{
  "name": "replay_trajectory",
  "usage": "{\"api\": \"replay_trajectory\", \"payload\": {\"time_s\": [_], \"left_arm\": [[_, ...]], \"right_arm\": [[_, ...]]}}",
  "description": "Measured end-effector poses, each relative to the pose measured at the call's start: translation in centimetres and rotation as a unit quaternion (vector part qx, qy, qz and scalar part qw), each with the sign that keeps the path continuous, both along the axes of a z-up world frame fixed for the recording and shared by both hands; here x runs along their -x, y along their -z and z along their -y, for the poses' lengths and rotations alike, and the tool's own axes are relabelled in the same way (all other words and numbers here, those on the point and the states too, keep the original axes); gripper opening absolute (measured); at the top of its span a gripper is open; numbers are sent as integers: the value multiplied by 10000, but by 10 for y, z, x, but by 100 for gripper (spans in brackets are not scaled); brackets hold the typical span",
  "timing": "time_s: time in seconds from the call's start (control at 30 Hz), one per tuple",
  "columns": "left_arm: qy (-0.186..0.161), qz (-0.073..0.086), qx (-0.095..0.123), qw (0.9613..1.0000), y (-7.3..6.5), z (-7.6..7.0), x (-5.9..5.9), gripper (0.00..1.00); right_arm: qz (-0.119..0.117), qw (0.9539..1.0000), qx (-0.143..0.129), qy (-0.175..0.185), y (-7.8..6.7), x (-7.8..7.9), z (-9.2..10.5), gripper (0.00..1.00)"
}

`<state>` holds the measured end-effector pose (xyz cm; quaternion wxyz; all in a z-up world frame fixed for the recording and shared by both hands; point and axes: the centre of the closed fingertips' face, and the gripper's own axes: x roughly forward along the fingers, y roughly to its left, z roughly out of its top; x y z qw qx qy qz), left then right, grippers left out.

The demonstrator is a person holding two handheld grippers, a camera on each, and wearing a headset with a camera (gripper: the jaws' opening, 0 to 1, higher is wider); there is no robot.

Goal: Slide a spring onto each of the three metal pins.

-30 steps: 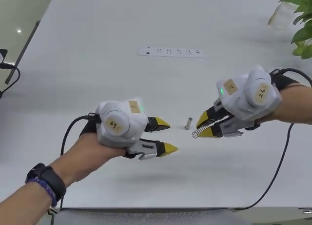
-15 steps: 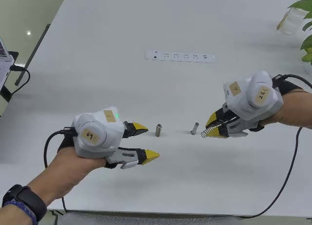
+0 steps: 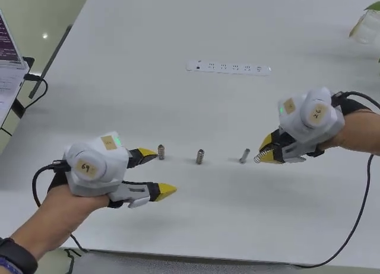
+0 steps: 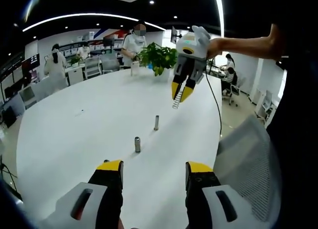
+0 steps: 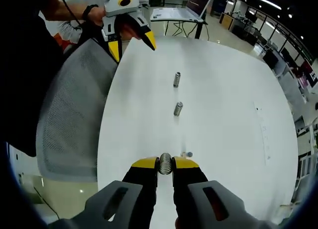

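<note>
Three short metal pins stand in a row on the white table. The left pin (image 3: 161,152) and the middle pin (image 3: 200,157) look ribbed, as if a spring is coiled around each. The right pin (image 3: 244,156) is bare and smooth. My right gripper (image 3: 264,154) is shut on a spring (image 3: 259,158) (image 5: 165,163), whose free end hangs just right of the bare pin (image 5: 187,154). My left gripper (image 3: 159,173) (image 4: 154,167) is open and holds nothing, its far finger beside the left pin. In the left gripper view the right gripper (image 4: 181,92) hangs above the pins.
A white power strip (image 3: 228,67) lies further back on the table (image 3: 178,24). A laptop (image 3: 9,48) sits off the table's left edge. A mesh chair back (image 5: 69,114) stands at the near edge. Cables trail from both grippers.
My left gripper has drawn away to the left along the row, uncovering the left and middle pins. The right gripper still holds the spring close to the bare pin. The head camera shifted.
</note>
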<state>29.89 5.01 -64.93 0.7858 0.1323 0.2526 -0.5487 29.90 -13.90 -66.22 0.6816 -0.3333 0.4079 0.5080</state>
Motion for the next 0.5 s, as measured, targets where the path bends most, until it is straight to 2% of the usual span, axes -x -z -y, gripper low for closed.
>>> {"api": "replay_trajectory", "payload": {"time_s": [0.3,0.5], "left_arm": [[-204,-19,-117,9997,3,-21,-1,51],[-340,-42,-123,9993,3,-32,0,54]], "right_arm": [[-34,9999,105,77,9,-7,5,8],[-31,9998,175,109,15,-13,7,8]]}}
